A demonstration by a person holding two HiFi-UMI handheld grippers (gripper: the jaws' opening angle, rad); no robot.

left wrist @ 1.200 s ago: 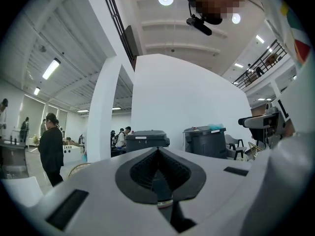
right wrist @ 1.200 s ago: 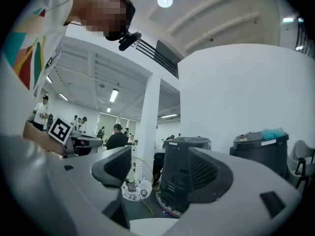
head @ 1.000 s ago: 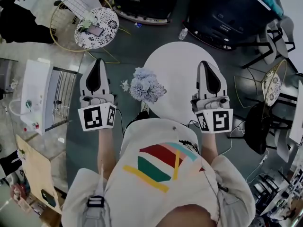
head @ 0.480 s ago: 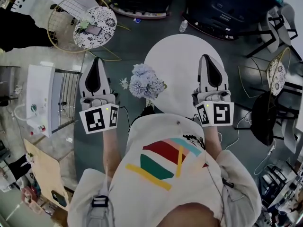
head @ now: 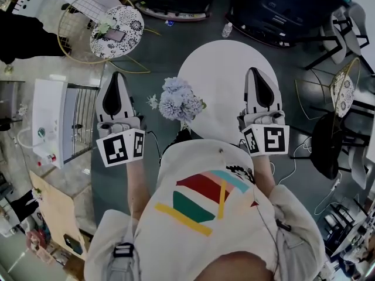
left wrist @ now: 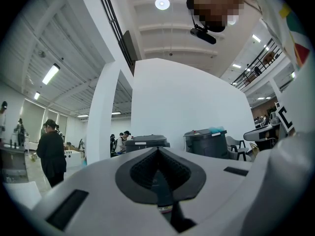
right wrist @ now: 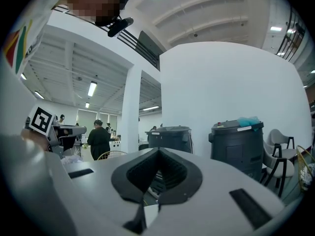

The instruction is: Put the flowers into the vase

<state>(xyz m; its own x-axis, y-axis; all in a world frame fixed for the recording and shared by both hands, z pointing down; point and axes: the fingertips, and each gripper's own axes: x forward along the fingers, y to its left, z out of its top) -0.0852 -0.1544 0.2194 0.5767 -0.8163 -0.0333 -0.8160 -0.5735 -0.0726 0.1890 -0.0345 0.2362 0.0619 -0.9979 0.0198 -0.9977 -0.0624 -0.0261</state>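
A bunch of pale blue flowers stands upright at the near left edge of the round white table. The blooms hide whatever holds the stems, so I see no vase. My left gripper hovers over the floor to the left of the flowers, shut and empty. My right gripper hangs over the right side of the table, also shut and empty. Both point level and away from me. In the left gripper view and the right gripper view the jaws meet with nothing between them.
A small patterned side table with a phone on it stands at the far left inside a gold wire frame. A white cart is at the left. Dark bins stand beyond the table, chairs at the right, a bottle on the floor.
The right gripper has dipped slightly. The left gripper has kept still. Both stay shut and empty, and the flowers have not moved.
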